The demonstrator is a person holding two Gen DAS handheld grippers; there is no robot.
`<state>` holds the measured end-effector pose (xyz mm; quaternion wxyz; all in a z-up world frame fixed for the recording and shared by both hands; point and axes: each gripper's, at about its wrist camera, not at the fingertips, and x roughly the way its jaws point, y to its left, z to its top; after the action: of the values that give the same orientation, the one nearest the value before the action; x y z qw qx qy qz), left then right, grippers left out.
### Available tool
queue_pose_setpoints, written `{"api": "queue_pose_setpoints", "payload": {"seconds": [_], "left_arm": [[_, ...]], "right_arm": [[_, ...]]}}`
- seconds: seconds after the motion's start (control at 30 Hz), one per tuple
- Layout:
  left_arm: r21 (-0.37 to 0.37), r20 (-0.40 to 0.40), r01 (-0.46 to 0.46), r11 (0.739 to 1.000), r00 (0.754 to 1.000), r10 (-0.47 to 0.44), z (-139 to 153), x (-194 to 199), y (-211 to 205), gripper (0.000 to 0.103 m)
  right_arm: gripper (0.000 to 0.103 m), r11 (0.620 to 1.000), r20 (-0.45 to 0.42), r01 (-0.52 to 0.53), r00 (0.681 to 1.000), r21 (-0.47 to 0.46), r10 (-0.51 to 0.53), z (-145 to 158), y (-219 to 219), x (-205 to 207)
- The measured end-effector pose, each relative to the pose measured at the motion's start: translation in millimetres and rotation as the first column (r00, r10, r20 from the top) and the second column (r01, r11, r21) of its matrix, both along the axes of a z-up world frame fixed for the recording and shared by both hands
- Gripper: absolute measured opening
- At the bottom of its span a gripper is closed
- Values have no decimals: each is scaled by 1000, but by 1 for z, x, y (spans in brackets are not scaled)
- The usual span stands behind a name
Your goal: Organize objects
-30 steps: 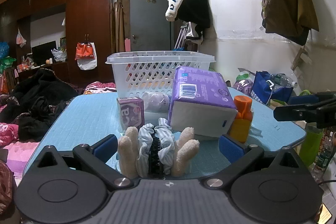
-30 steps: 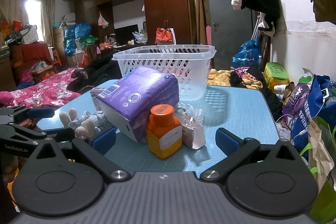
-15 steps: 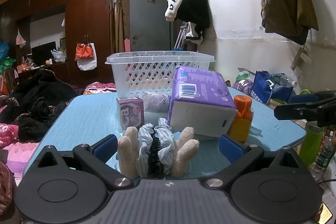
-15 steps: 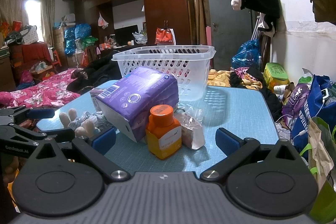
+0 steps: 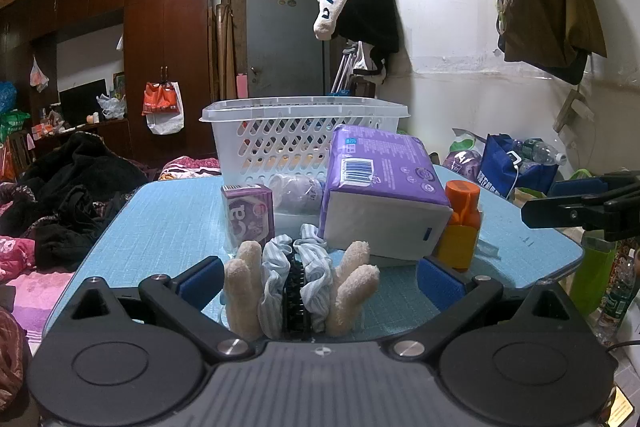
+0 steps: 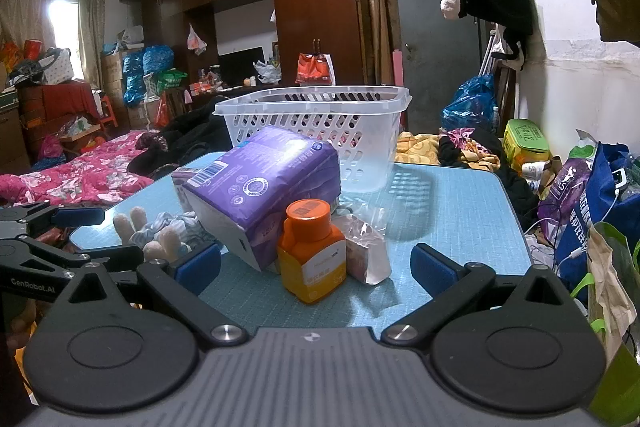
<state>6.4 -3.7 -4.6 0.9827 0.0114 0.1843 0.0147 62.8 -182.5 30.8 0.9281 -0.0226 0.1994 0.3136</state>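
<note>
The blue table (image 6: 460,211) carries a white basket (image 6: 320,131), purple pack (image 6: 260,195), orange bottle (image 6: 312,251) and scrunchie (image 5: 296,279).

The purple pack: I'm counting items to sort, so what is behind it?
Behind the purple pack stands the white basket, and a purple-and-white bundle lies at the basket's foot. The pack covers the basket's lower right corner.

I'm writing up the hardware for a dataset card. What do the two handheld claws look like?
Both match: the left claw and right claw each have a dark grey ribbed body, two round black discs, angular black linkage arms with silver pivot screws, and blue pads on the fingers. Seen side-on from the right wrist camera, the left claw bears white lettering "CenRobot.AI".
</note>
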Motion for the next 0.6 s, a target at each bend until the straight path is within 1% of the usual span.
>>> {"api": "queue_pose_setpoints", "payload": {"seconds": [0.6], "left_arm": [[0,0,-2,1000,1000,2,0,0,0,103]], "right_arm": [[103,1000,0,0,1000,1,0,0,0,0]]}}
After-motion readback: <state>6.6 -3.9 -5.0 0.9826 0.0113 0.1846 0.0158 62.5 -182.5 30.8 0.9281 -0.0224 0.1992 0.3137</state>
